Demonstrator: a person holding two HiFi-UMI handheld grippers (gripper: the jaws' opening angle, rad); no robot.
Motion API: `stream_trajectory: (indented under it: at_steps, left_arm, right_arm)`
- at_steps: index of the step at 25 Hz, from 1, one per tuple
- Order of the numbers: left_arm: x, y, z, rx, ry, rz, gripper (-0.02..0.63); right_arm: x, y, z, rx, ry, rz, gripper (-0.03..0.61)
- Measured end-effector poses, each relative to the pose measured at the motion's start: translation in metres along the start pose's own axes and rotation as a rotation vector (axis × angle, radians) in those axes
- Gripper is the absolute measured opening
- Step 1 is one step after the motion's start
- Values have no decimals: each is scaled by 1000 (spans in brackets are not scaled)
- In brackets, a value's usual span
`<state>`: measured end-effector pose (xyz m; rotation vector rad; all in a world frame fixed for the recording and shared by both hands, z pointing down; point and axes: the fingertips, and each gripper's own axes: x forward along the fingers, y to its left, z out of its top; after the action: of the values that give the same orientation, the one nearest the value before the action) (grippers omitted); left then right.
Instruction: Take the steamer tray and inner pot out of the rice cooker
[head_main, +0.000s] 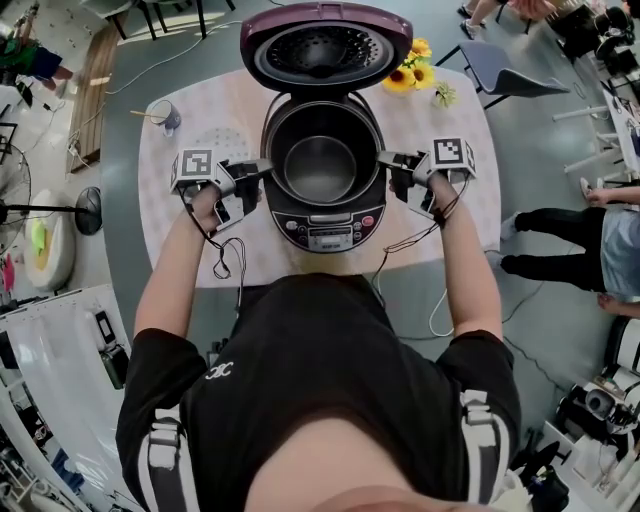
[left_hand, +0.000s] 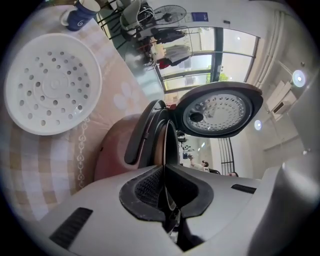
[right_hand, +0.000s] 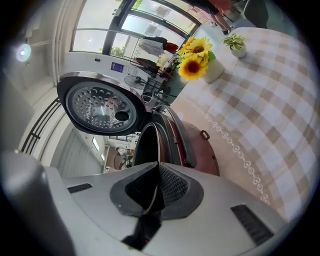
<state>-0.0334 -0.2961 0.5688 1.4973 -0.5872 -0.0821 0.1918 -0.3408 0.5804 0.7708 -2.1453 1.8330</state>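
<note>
Head view: the rice cooker (head_main: 325, 232) stands with its lid (head_main: 325, 45) thrown back. The inner pot (head_main: 318, 165) sits down in the body, not yet lifted. The left gripper (head_main: 258, 172) meets the pot's left rim and the right gripper (head_main: 390, 162) its right rim. The steamer tray (head_main: 215, 143) lies on the table (head_main: 470, 190), just beyond the left fingers and away from the cooker.

Left gripper view: the left gripper (left_hand: 165, 192) is clenched, and the pot's thin metal rim (left_hand: 170, 145) runs in between its pads. The steamer tray (left_hand: 50, 82) rests flat, up and to the left of the fingertips.

Right gripper view: the right gripper (right_hand: 157, 187) is likewise clamped on the inner pot's (right_hand: 145, 145) edge, which rises straight ahead of the fingers.

Judging by this, the tray step is done. The pot is gripped on both sides and only needs to be raised out and set down.
</note>
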Motion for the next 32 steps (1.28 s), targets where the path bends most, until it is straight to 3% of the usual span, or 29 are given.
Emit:
stream_trajectory:
  at_steps: [8, 13, 24, 32]
  left_arm:
    - [-3, -5, 1, -31, -41, -34, 14]
    - [-9, -35, 1, 5, -50, -101, 14]
    - [-57, -125, -2, 130, -73, -318, 15]
    - [-128, -151, -7, 190, -108, -413, 15]
  right_arm:
    - [0, 8, -3, 30, -18, 35, 9]
    - [-16, 20, 0, -3, -49, 67, 11]
    - [-58, 121, 3, -118, -185, 218, 12]
    - [-48, 199, -18, -199, -235, 309, 12]
